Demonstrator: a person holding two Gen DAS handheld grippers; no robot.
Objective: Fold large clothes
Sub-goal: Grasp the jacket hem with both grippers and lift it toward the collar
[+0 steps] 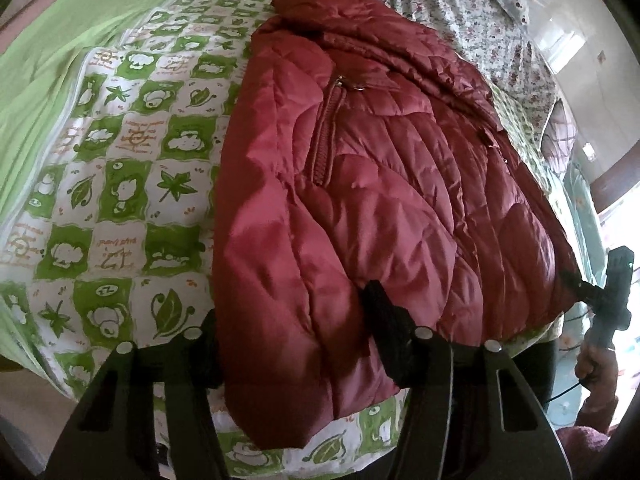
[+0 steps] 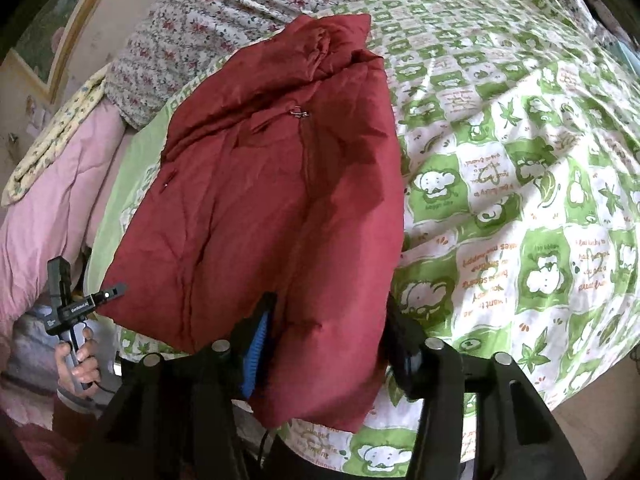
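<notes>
The red padded jacket point(image 1: 360, 184) lies flat on the green-and-white patterned bedcover point(image 1: 120, 168), zipper up, collar toward the floral sheet point(image 2: 240, 4). The left gripper point(image 1: 296, 320) stands about half open around the jacket's lower hem. The right gripper point(image 2: 328, 320) also has the hem between its fingers; whether either presses, I cannot tell.

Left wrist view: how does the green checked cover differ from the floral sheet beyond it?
The green checked cover has big green and white squares with cartoon animals and leaves; the floral sheet has small reddish flowers on white. The red jacket lies mostly on the green cover, while the floral sheet lies past its collar end. Both are wrinkled bedding.
</notes>
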